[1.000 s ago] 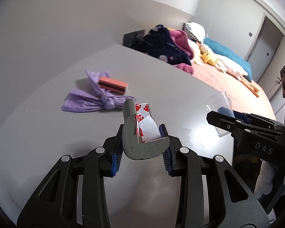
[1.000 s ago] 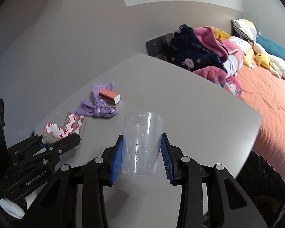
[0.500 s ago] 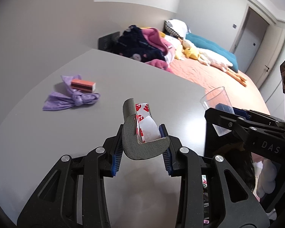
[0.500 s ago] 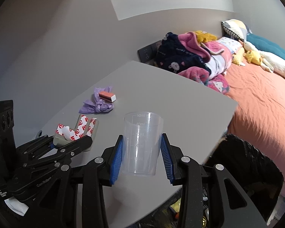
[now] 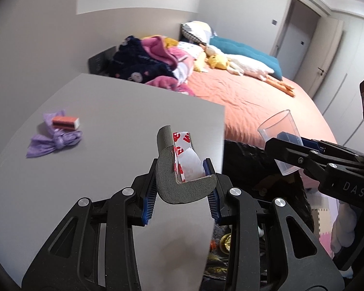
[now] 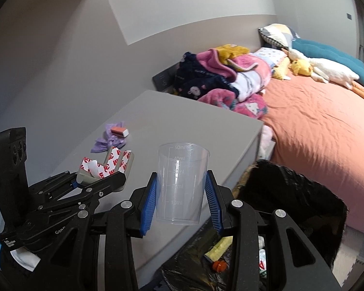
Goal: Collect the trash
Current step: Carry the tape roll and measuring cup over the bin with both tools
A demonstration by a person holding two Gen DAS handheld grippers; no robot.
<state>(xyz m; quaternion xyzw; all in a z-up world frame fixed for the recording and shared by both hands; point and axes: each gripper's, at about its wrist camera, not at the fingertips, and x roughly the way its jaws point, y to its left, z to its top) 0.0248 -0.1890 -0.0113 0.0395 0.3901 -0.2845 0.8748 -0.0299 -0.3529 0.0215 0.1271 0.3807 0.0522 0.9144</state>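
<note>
Left tongs (image 5: pixel 180 189) clamped on a grey foam corner guard (image 5: pixel 179 181) with red-printed tape backing, right tongs (image 6: pixel 180 195) clamped on a clear measuring cup (image 6: pixel 180 181), both above the grey table (image 5: pixel 109 111) edge, black-lined trash bin (image 6: pixel 291 198) below, purple bag (image 5: pixel 52 141) and orange block (image 5: pixel 65 123) back on the table
</note>
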